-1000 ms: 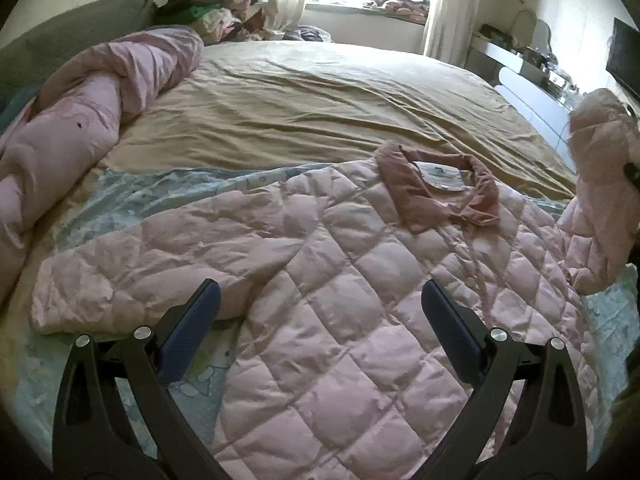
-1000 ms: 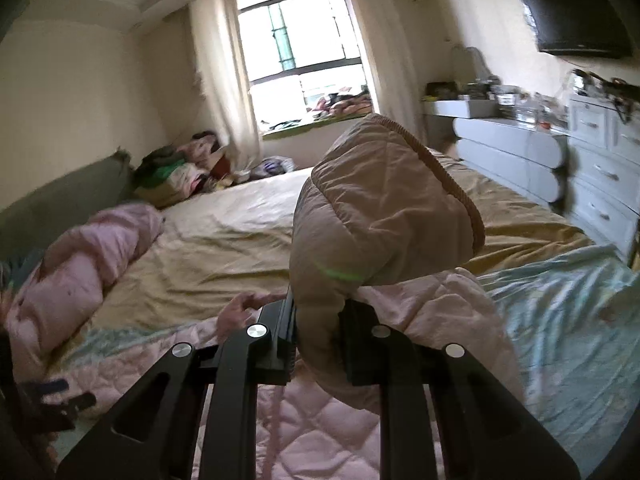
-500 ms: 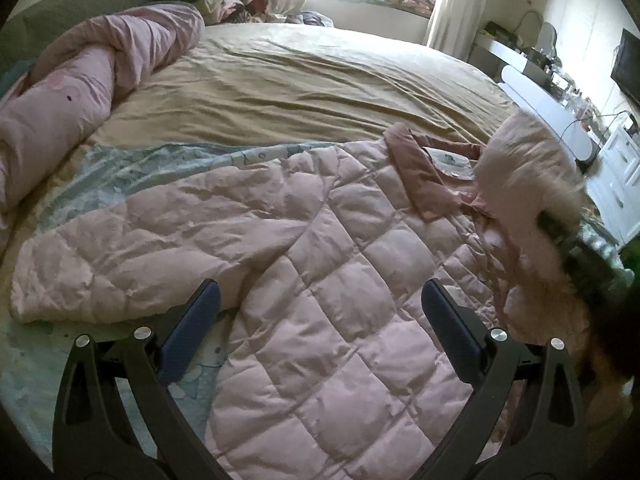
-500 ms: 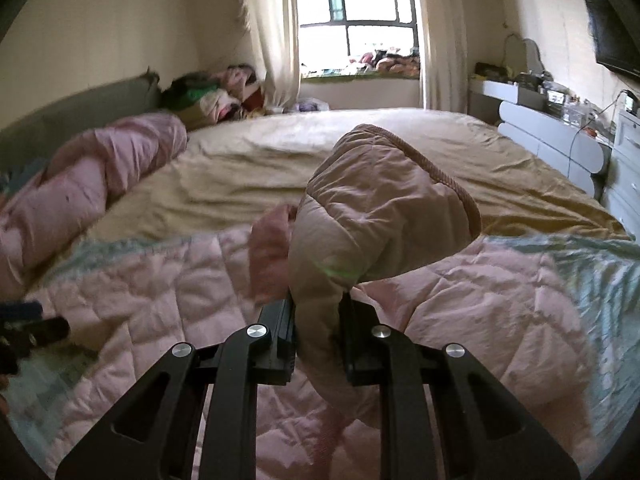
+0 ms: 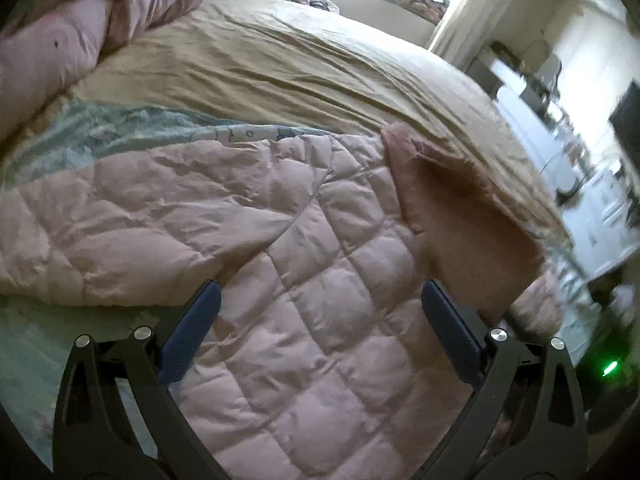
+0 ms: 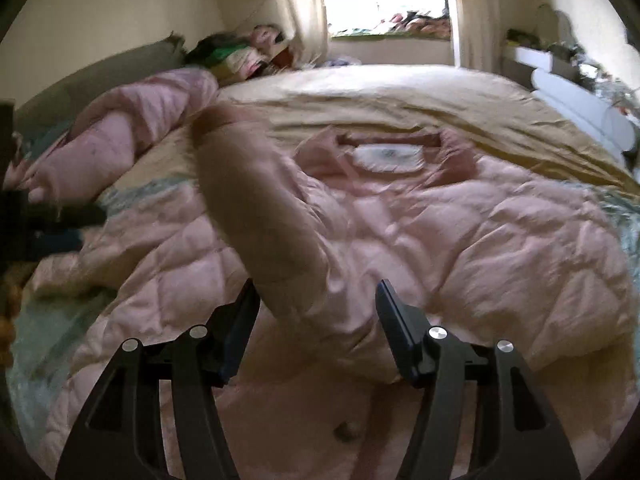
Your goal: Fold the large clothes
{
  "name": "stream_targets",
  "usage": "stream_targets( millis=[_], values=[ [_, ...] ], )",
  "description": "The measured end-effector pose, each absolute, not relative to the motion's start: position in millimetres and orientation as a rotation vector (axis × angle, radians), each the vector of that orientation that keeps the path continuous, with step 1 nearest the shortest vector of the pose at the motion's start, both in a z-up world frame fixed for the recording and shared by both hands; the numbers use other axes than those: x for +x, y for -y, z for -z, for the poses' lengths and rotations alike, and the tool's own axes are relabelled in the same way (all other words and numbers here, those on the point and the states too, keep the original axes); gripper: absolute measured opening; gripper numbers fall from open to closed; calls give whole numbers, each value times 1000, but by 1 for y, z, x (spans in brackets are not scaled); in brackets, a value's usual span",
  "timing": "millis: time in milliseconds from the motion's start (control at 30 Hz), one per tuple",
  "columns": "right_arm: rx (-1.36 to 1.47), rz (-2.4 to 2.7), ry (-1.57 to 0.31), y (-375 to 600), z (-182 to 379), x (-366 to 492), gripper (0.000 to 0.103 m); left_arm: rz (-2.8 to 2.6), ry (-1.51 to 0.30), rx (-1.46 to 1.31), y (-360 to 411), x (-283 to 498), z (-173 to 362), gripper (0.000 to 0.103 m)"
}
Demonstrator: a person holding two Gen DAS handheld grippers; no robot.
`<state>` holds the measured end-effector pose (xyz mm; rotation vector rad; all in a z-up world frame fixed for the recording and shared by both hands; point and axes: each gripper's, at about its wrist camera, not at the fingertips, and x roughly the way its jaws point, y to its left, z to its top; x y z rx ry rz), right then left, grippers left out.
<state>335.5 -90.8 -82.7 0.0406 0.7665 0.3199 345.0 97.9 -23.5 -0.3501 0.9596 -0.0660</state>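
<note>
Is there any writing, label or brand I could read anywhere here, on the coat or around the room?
Nothing can be read.
White neck label inside the jacket collar: it carries a faint mark, too blurred to read.
Printed sheet beside the jacket: small drawn shapes, no clear letters.
Dresser clutter: too small and blurred to show any text.

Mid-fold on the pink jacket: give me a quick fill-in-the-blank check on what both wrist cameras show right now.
1. The quilted jacket lies spread on the ____.
2. The right gripper has its jaws ____, the folded sleeve between them unpressed.
3. The left gripper hovers over the jacket with nothing ____ its jaws.
4. The white label sits inside the jacket's ____.

Missing words: bed; open; between; collar
</note>
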Motion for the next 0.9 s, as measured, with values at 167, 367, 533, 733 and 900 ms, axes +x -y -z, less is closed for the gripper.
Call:
stream_targets(
  millis=[167, 367, 533, 733, 900],
  values=[
    [33, -421, -829, 81, 87, 323, 67, 83, -964, -381, -97, 351, 29, 94],
    [53, -393, -781, 115, 61, 300, 73, 154, -1035, -408, -71, 367, 59, 94],
    [6, -304, -752, 158, 51, 278, 73, 206, -1092, -421, -39, 380, 87, 74],
    [-4, -203, -773, 206, 59, 265, 73, 169, -1032, -220, -12, 375, 86, 4],
    [-14, -99, -770, 240, 55, 274, 73, 177, -878, -114, -13, 365, 36, 2]
  ],
)
